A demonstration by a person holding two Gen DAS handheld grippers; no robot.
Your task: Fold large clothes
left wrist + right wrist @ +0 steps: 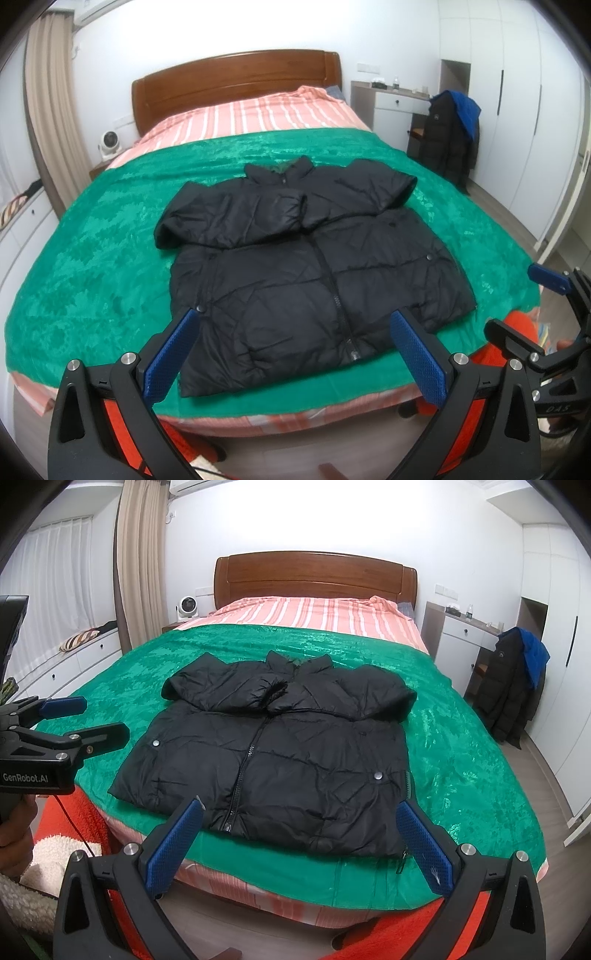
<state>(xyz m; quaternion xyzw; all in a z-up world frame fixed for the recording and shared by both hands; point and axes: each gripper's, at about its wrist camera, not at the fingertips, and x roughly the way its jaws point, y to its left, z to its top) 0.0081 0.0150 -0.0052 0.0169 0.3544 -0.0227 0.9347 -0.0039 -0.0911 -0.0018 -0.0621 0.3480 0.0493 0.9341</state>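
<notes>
The black quilted puffer jacket (306,258) lay front-up on the green velvet blanket (92,280), sleeves folded across its chest, hem toward both grippers. The left gripper (295,332) and right gripper (301,819) hovered wide apart, empty, roughly equally near the hem.

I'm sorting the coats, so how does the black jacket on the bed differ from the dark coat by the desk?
The black jacket lies flat on the green blanket, sleeves folded across its chest; the dark coat hangs upright, unfolded, by the desk. The jacket lies bare, while the coat has a blue garment draped over it. Both are dark and puffy.
</notes>
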